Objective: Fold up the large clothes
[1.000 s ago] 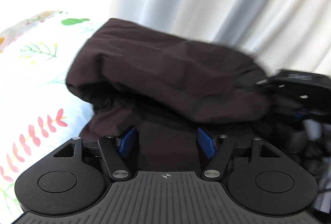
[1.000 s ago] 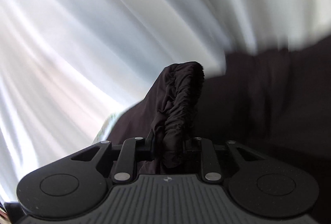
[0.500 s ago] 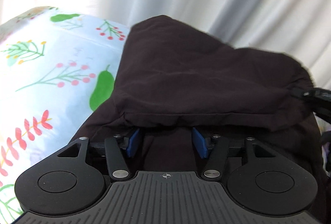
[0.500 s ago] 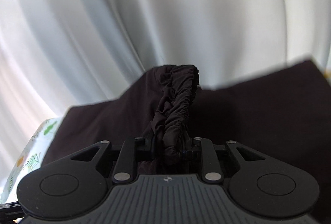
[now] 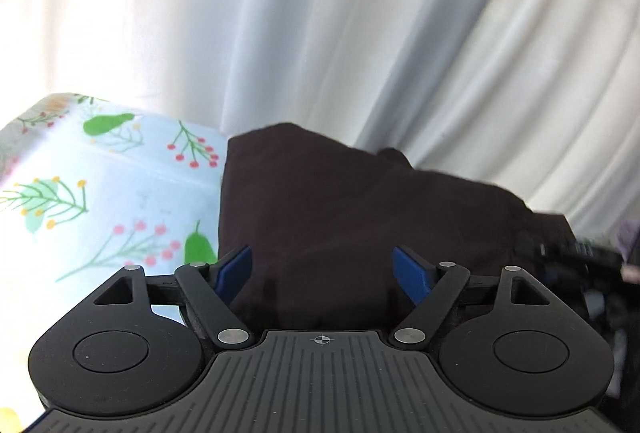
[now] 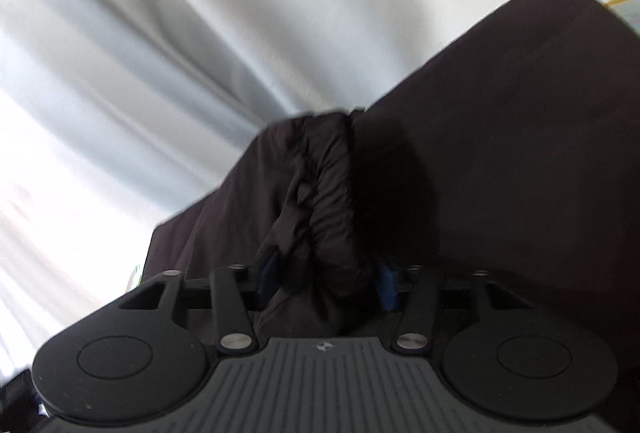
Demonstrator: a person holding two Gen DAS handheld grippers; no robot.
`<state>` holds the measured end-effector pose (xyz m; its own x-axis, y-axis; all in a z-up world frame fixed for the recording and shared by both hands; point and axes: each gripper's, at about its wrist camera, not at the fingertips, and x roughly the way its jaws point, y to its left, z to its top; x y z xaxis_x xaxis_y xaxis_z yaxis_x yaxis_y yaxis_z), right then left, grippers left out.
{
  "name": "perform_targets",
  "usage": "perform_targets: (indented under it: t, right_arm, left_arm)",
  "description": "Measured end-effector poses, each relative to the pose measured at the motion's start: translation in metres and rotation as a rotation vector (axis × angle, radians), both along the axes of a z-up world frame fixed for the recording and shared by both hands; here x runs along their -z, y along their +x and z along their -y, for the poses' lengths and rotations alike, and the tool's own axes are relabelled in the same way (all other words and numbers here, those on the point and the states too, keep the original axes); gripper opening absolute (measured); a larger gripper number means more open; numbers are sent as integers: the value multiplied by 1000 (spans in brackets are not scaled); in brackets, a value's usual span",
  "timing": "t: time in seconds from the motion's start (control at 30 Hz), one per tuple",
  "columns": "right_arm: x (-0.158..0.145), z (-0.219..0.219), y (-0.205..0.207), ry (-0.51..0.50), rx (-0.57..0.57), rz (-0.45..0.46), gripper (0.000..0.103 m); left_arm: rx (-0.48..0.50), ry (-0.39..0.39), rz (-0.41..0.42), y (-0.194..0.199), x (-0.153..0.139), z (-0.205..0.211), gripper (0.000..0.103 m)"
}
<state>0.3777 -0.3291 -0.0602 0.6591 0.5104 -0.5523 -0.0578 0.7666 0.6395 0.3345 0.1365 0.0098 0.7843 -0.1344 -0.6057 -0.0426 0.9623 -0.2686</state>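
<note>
Left tongs [image 5: 322,269] spread wide, grasping nothing, just above dark cloth [image 5: 360,217]. Cloth spread on flowery sheet [image 5: 100,193], white curtain [image 5: 320,33] behind. Right tongs [image 6: 326,277] clenched on bunched stretchy edge of cloth [image 6: 320,201], rest of cloth off to the right.

Left gripper [image 5: 322,271] now spread wider, clear of the dark garment [image 5: 360,217]; garment flatter on the floral sheet [image 5: 100,193]; right gripper [image 6: 326,277] loosened slightly around the bunched hem [image 6: 320,201].
</note>
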Motion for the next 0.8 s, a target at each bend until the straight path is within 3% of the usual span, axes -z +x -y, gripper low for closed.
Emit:
perform_targets:
  t: [0.1,0.2,0.27,0.33,0.4,0.47,0.6,0.63,0.67,0.73,0.8]
  right_arm:
    - [-6,4,-10,-34,-32,19,25]
    - [-3,28,-8,122,-24,-26,23]
    - [8,43,-9,171,19,-72,23]
    - [14,43,-13,84,29,-92,24]
    - [9,38,-17,14,27,-76,34]
    - [-9,35,-22,-79,58,-45,59]
    - [-59,21,-41,-386,198,144,63]
    - [-67,13,-41,-427,216,188,60]
    - [-72,2,-38,-434,190,230,49]
    - [-71,-25,-21,-402,64,261,29]
    - [-59,-53,-2,-444,-25,259,11]
  left_arm:
    - [-21,-3,-30,21,3,7,82]
    - [-23,30,-44,41,12,21,82]
    - [-14,63,-31,50,23,31,82]
    - [-45,106,-60,61,39,34,82]
    - [-41,158,-99,69,56,36,82]
    - [-17,190,-125,70,60,35,82]
    - [2,201,-67,63,33,26,81]
    - [-6,200,-36,65,26,26,83]
    - [-16,199,-13,68,21,27,84]
    - [-27,198,14,86,20,36,85]
    - [-52,199,35,104,30,49,85]
